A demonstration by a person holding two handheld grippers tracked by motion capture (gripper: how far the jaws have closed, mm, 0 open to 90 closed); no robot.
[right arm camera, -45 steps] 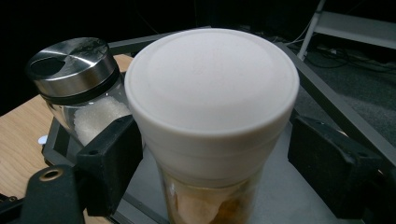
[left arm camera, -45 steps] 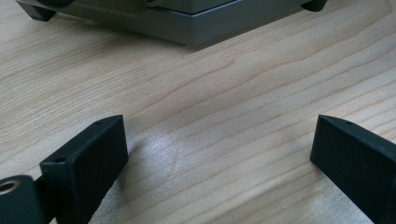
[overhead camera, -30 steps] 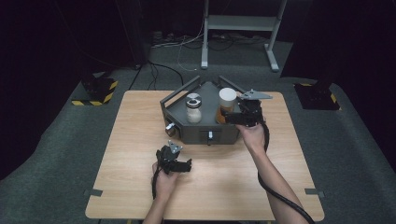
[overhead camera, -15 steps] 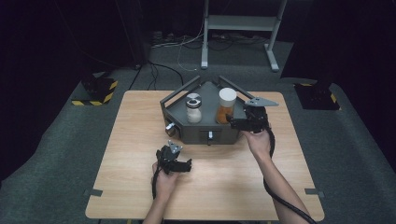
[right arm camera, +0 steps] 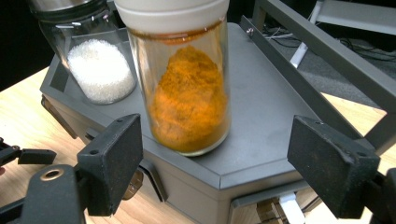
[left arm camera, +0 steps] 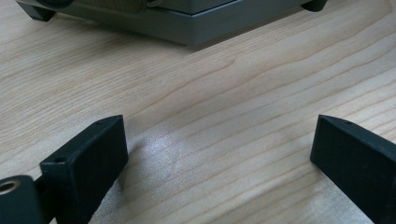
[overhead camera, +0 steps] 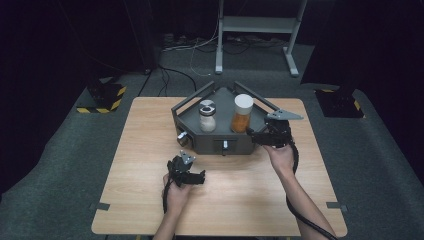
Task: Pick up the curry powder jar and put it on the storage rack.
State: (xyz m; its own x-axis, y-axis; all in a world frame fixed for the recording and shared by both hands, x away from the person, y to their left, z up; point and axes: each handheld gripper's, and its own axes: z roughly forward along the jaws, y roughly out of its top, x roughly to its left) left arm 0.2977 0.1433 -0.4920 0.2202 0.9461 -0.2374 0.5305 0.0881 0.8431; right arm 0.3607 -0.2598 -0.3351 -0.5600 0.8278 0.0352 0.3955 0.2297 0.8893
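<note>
Beside the unlabelled orange jar (right arm camera: 189,88), the right tool (right arm camera: 233,172) gapes, holding nothing.

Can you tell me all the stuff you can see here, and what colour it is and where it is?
Glass jar of orange powder with a white lid: one, orange and white, standing on the grey tray, right of the other jar in the high view.
Glass jar of white grains with a metal lid: one, clear and white, on the same tray.
Grey metal tray with raised rails: one, dark grey, at the back middle of the table.
Light wooden table: one, pale wood, on the grey floor.
Left gripper: one, black, low over the table near its front, jaws open.
Right gripper: one, black, by the tray's right front corner, jaws open, facing the orange jar.
</note>
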